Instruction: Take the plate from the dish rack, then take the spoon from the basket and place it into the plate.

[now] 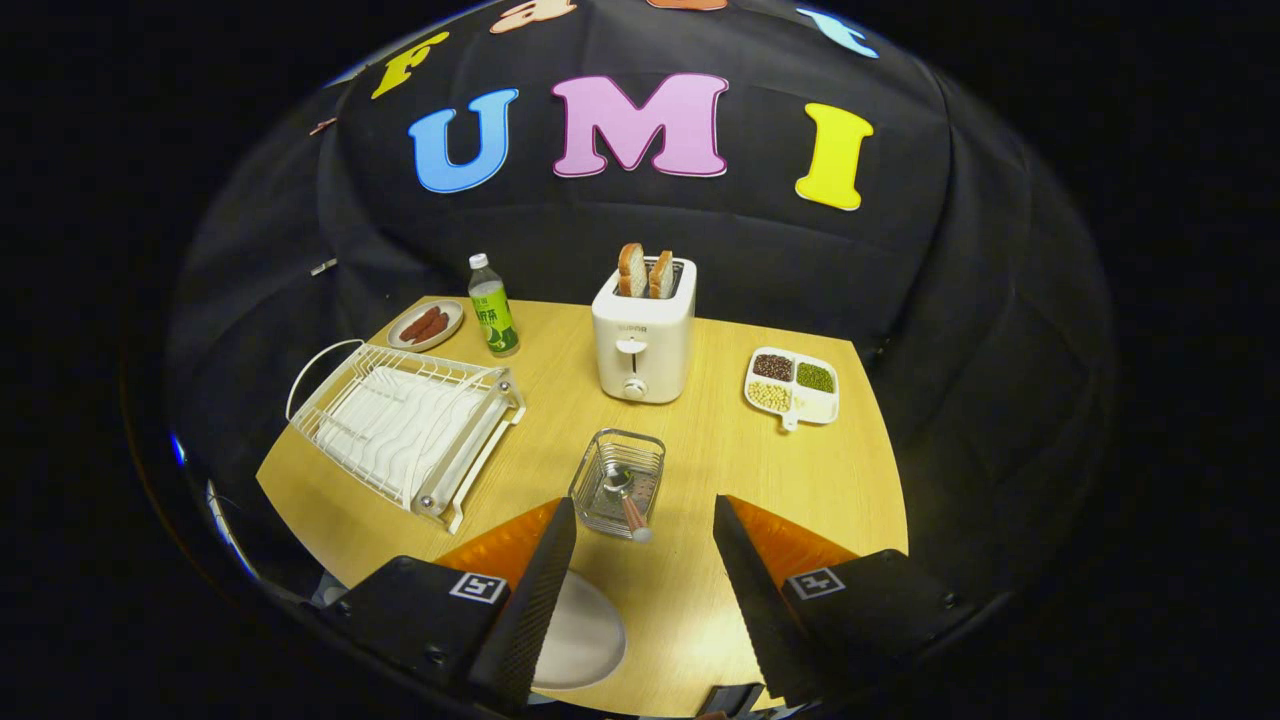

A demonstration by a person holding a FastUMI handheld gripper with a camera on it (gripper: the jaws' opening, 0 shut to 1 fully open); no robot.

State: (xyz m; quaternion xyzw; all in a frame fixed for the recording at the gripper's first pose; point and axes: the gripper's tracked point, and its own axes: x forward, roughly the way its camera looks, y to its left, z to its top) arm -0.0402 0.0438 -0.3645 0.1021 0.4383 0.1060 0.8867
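Your spoon (pixel 622 495) is in the wire basket (pixel 617 482), bowl down and handle leaning toward you, and the basket sits just ahead of your gripper (pixel 645 520), between the spread fingers. The gripper is released and holds nothing. Nearer you than the basket, partly hidden under one finger, lies the plate (pixel 580 630) on the table (pixel 780 470); it looks flat, though the finger covers too much of it to be sure. Beside the basket, the dish rack (pixel 405 425) holds no plate. So the plate step appears done; you have left to grasp the spoon, lift it out and set it in the plate.
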